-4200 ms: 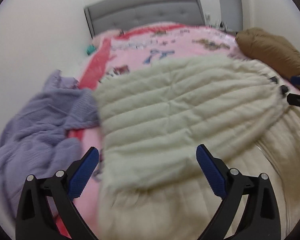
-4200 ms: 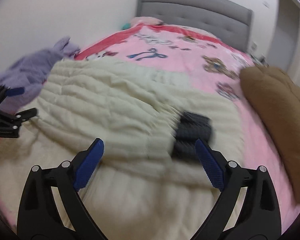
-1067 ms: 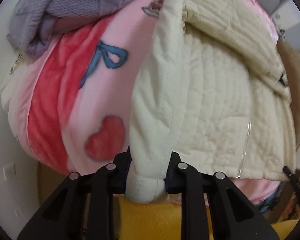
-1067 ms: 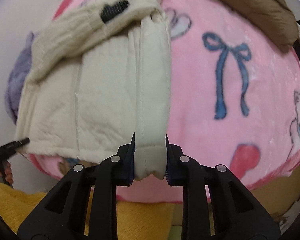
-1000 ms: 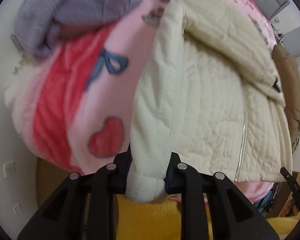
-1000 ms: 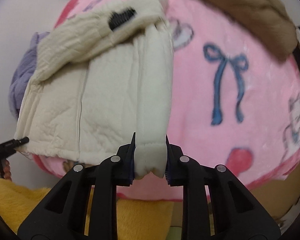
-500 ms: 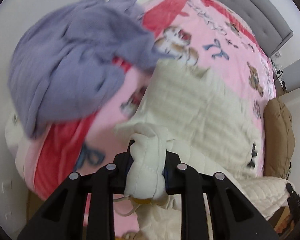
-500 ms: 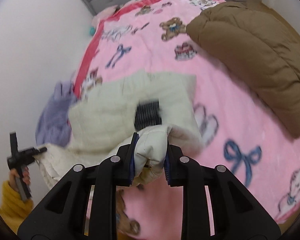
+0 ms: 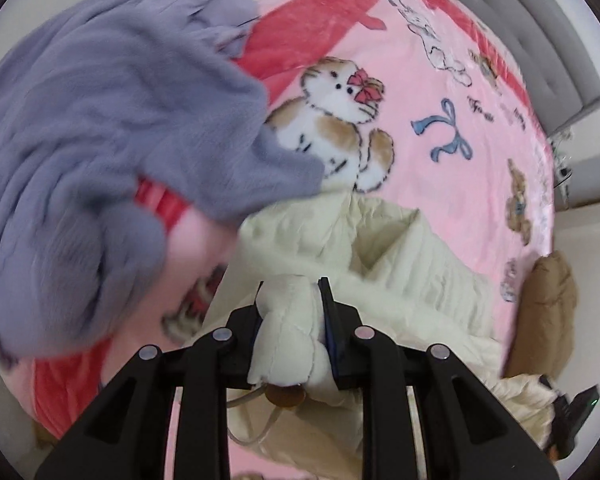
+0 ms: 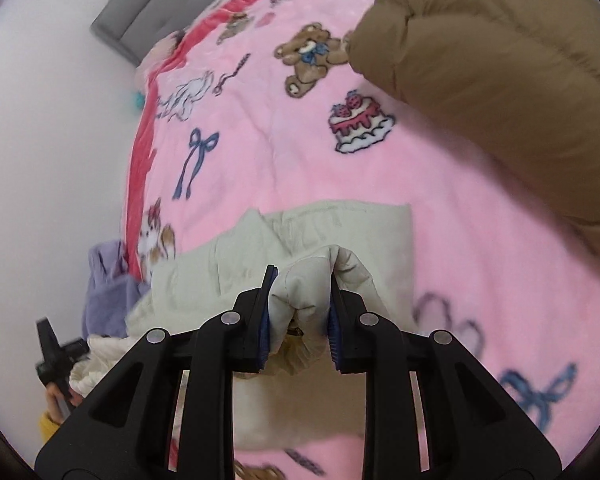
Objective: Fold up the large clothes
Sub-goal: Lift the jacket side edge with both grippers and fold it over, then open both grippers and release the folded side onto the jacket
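Pink cartoon-print blanket, grey headboard, cream jacket pinched by both tongs

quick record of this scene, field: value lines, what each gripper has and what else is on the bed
left gripper: shut on cream jacket
right gripper: shut on cream jacket
surface: pink blanket with bows, bears, cake print
left side of the bed: purple garment, crumpled
right side of the bed: brown jacket
far end: grey headboard

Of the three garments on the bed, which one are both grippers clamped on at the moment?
The cream quilted jacket: the lavender knit and brown puffer lie untouched.
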Tool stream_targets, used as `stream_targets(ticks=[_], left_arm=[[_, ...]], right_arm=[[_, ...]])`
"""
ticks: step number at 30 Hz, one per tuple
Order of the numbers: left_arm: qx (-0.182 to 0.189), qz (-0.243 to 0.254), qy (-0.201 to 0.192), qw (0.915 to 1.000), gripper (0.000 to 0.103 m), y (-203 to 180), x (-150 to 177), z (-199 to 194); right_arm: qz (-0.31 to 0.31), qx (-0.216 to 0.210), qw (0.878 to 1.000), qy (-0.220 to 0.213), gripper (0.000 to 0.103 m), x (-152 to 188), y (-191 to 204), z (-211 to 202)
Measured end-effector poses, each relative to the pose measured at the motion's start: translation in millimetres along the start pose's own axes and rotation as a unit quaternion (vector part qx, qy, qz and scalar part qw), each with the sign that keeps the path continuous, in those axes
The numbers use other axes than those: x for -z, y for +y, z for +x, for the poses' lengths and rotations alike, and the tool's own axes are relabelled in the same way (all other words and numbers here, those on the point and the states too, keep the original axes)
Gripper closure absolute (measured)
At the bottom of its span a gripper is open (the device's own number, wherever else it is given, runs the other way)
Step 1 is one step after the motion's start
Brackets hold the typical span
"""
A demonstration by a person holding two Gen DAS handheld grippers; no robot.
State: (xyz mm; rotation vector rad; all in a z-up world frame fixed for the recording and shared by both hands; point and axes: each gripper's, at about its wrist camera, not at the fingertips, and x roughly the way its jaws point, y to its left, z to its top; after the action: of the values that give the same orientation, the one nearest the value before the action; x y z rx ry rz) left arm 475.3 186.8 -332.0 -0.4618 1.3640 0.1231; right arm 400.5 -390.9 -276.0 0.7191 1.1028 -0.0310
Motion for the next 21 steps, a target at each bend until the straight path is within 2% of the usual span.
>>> stream_targets(ticks=[3,5,8,10,15,21], left_arm=[[-0.028,0.019,-0.007,0.9994,0.08,-17,-17,23],[-0.033,0.007,-0.005,0.9994,0.08,-19,-31,36],[-0.063,0.021,-0.022,0.9975,0.08,-28,-41,54],[-0.089,0.04,-0.024,0.9949,0.08,-37,-44,69],[-0.112,0.069,-0.032,0.9907,0.079,-40,-45,94],[-0.129,0.071,-0.032,0.9886,0.078,-41,-45,115]], right_arm=[[-0.009,0.008,1.0,0.007,0.081,-19,6,32],[-0.008,0.018,1.0,0.014,0.081,-32,10,52],[-0.021,0.047,0.998,0.026,0.081,-42,9,78],[-0.031,0.072,0.996,0.038,0.081,-42,8,99],[-0.008,0.082,0.995,0.059,0.081,-33,-16,140],[-0.01,0.099,0.994,0.055,0.078,-27,-12,152]])
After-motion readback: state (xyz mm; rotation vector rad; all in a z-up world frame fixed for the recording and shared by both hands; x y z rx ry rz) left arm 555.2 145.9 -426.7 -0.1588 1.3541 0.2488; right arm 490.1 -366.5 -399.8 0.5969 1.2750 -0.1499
